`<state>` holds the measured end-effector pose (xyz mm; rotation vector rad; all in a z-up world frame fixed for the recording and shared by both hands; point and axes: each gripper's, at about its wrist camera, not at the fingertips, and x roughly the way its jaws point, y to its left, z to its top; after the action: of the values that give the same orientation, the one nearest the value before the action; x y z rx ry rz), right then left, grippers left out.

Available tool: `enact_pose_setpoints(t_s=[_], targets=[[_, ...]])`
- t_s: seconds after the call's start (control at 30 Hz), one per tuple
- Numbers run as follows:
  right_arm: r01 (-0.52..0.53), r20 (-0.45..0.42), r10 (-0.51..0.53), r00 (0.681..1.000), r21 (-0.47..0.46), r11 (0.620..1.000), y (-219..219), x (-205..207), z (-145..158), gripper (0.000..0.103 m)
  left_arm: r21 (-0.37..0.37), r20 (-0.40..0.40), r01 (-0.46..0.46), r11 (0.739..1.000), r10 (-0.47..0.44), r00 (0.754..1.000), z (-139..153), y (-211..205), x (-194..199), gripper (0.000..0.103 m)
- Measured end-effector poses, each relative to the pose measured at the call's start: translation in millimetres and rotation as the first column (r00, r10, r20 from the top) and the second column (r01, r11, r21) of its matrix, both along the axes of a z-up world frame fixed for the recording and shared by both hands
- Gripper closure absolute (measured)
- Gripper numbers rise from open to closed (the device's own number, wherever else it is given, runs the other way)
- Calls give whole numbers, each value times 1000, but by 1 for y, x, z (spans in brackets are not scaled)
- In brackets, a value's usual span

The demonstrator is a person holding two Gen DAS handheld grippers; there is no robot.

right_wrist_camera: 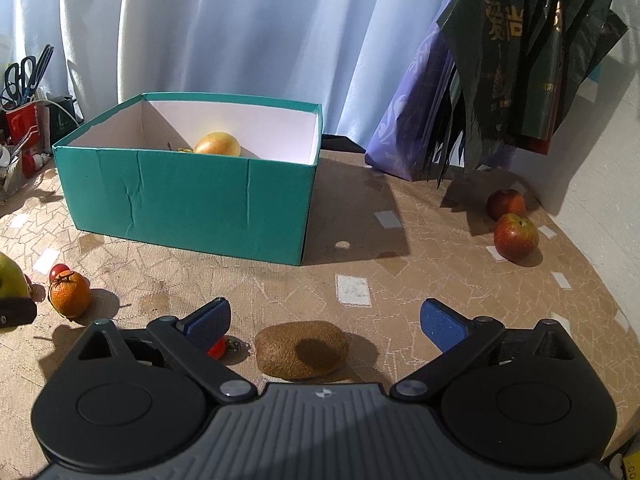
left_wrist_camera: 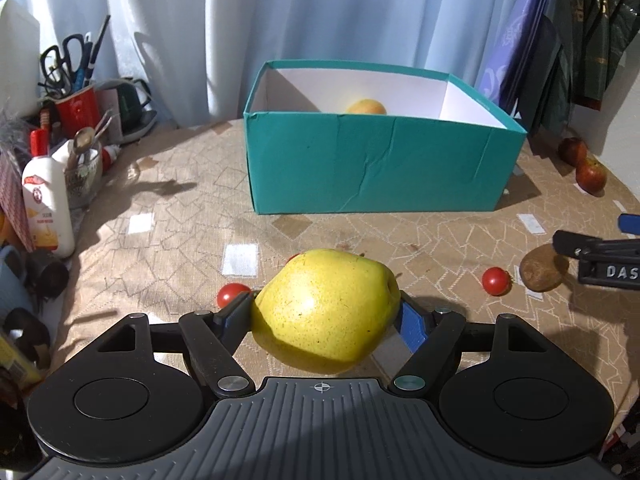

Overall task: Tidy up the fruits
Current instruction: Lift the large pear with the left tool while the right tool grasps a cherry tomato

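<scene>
My left gripper is shut on a yellow-green apple, held above the table in front of the teal box. A yellow-orange fruit lies inside the box; it also shows in the right wrist view. My right gripper is open, its pads on either side of a brown kiwi on the table. A tangerine, cherry tomatoes and two red apples lie on the table. In the left wrist view the right gripper shows beside the kiwi.
Clutter stands at the left: a red cup with scissors and pens, a white bottle, a kettle. Hanging bags and a purple bag stand at the back right. A curtain hangs behind the box.
</scene>
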<state>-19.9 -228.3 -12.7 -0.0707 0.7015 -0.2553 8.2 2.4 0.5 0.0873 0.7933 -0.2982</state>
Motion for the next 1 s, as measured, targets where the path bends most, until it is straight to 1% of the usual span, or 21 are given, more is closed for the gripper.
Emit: enact_pose_setpoints(t_s=[0.07, 0.13, 0.2, 0.27, 0.33, 0.4, 0.43, 0.47, 0.5, 0.57, 0.63, 0.73, 0.77, 0.87, 1.0], targets=[[-16, -17, 16, 1000, 12, 1000, 0, 1, -6, 8, -6, 12, 3, 1000, -3, 1000, 7, -1, -3, 24], [-43, -23, 44, 999, 31, 999, 1, 2, -10, 9, -8, 22, 5, 1000, -5, 1000, 13, -2, -5, 24], [-75, -21, 76, 997, 31, 997, 5, 3, -13, 13, -9, 32, 6, 1000, -5, 999, 18, -2, -6, 24], [-146, 8, 146, 989, 28, 989, 13, 3, -14, 16, -10, 39, 4, 1000, -3, 999, 22, -2, -8, 24], [-225, 43, 224, 974, 19, 974, 22, 3, -14, 22, -12, 43, -1, 1000, 2, 999, 25, -2, -10, 24], [-305, 43, 304, 952, 13, 952, 34, 8, -20, 37, -16, 46, -4, 1000, 5, 999, 28, -1, -11, 24], [-334, 27, 334, 942, 14, 942, 39, 11, -25, 43, -18, 47, -6, 1000, 7, 999, 30, -1, -12, 24], [-356, 9, 355, 935, 20, 934, 43, 15, -30, 52, -21, 48, -8, 1000, 9, 999, 31, 0, -12, 24], [-364, -10, 364, 931, 31, 931, 46, 19, -36, 57, -22, 49, -9, 1000, 10, 999, 32, 0, -13, 24], [-360, -57, 362, 930, 48, 932, 49, 26, -48, 61, -22, 52, -14, 1000, 15, 999, 34, 0, -14, 24], [-338, -89, 340, 936, 35, 941, 49, 29, -56, 63, -23, 55, -18, 1000, 19, 998, 35, 1, -14, 24], [-314, -90, 317, 944, 48, 948, 42, 30, -58, 64, -25, 58, -25, 999, 26, 998, 36, 2, -14, 24], [-311, -90, 314, 945, 47, 949, 42, 30, -58, 65, -26, 57, -25, 999, 26, 998, 36, 2, -14, 24], [-320, -94, 324, 941, 55, 946, 41, 31, -58, 76, -31, 52, -25, 999, 26, 998, 37, 2, -13, 24], [-312, -92, 317, 944, 66, 948, 41, 30, -59, 77, -33, 53, -23, 999, 25, 998, 39, -1, -10, 24]])
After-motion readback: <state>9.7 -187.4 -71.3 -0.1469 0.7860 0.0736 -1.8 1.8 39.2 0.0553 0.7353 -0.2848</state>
